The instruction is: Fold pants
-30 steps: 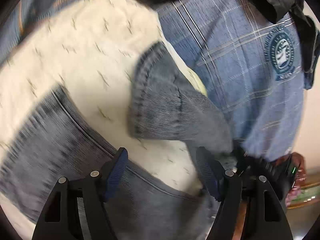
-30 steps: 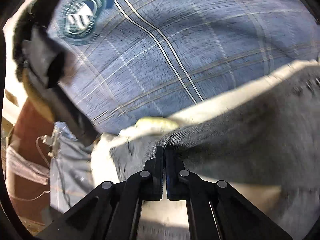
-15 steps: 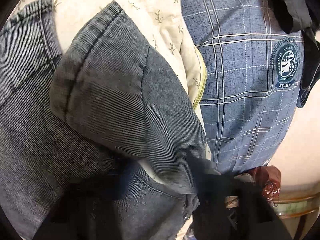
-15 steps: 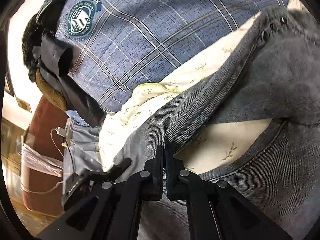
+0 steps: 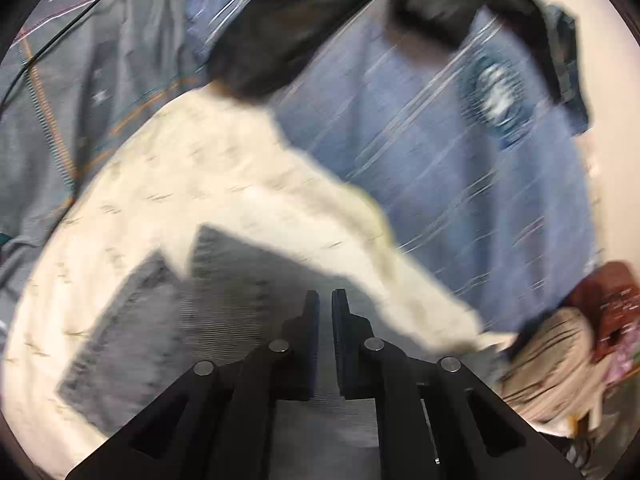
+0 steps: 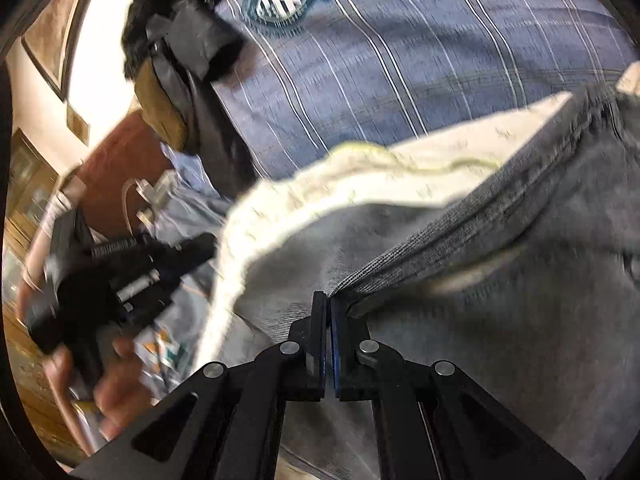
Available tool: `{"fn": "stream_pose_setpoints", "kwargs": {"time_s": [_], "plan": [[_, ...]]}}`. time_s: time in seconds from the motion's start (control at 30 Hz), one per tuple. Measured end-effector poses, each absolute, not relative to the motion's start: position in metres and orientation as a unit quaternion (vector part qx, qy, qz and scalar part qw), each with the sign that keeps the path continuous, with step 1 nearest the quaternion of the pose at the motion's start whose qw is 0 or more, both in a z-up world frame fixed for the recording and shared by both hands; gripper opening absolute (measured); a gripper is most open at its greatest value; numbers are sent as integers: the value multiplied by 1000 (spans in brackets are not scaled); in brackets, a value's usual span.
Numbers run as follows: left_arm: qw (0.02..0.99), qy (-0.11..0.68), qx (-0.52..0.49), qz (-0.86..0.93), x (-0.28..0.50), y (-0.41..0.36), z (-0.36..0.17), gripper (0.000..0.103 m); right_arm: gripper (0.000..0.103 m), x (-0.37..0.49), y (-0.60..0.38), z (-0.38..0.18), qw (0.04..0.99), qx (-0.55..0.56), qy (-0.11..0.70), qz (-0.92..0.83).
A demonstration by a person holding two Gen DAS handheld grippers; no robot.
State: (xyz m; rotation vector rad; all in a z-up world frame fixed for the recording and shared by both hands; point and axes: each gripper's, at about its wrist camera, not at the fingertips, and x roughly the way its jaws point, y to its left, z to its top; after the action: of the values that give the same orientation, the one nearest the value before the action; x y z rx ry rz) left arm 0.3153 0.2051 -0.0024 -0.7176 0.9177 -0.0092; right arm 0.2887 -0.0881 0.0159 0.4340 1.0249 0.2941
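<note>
One pants (image 6: 500, 280), two claws, right claw (image 6: 329, 304) pinching fabric

Grey ribbed pants (image 5: 224, 320); cream leaf-sprigged sheet (image 5: 224, 168); blue plaid shirt (image 6: 420, 60)

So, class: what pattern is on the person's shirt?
Blue plaid shirt with thin pale stripes; clearest in the right wrist view.

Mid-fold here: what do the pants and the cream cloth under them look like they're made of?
The pants look like grey-blue washed denim or a fine-ribbed twill: matte, with close parallel ribs and a thick stitched seam where the right gripper pinches them. The cream cloth looks like thin printed cotton, a sheet or quilt cover, matte with small sprig marks; blur leaves the weave unclear.
</note>
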Motion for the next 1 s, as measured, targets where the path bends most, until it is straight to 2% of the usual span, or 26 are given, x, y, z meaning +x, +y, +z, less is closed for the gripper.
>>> {"fn": "stream_pose_setpoints", "kwargs": {"time_s": [0.03,0.1,0.13,0.17,0.2,0.23,0.4,0.43,0.5,0.57,0.67,0.87,0.93,0.97,1.0], "plan": [[827,445,-342,6,312,210,-8,7,3,286,-86,4,837,194,496,129],[807,452,-379,-6,296,215,-20,16,6,284,-87,-20,824,195,518,116],[801,454,-389,-14,294,210,-23,30,6,284,-91,-26,823,202,519,112],[797,457,-394,-19,285,206,-28,50,6,282,-97,-30,822,213,517,105],[792,461,-398,-25,275,196,-35,57,6,282,-103,-29,821,226,514,104],[787,465,-403,-37,271,192,-40,60,6,282,-106,-27,821,235,510,106],[759,464,-437,-135,262,135,-60,60,7,298,-125,-10,826,235,504,89],[751,463,-446,-150,264,125,-66,60,12,300,-129,-13,819,242,512,88],[736,464,-471,-149,266,121,-76,61,28,299,-137,-15,812,260,513,96],[720,466,-498,-128,272,127,-89,61,51,295,-148,-13,815,273,502,97],[715,456,-517,-112,275,136,-96,61,62,296,-160,-6,820,286,488,89],[724,427,-527,-128,272,136,-90,66,64,331,-182,-5,800,313,507,66],[718,437,-529,-116,283,136,-95,59,64,346,-191,-10,797,313,516,33],[714,448,-528,-106,288,136,-98,24,64,353,-193,-13,797,309,518,22],[712,462,-518,-105,294,135,-100,2,63,360,-193,-15,799,297,523,17]]}}
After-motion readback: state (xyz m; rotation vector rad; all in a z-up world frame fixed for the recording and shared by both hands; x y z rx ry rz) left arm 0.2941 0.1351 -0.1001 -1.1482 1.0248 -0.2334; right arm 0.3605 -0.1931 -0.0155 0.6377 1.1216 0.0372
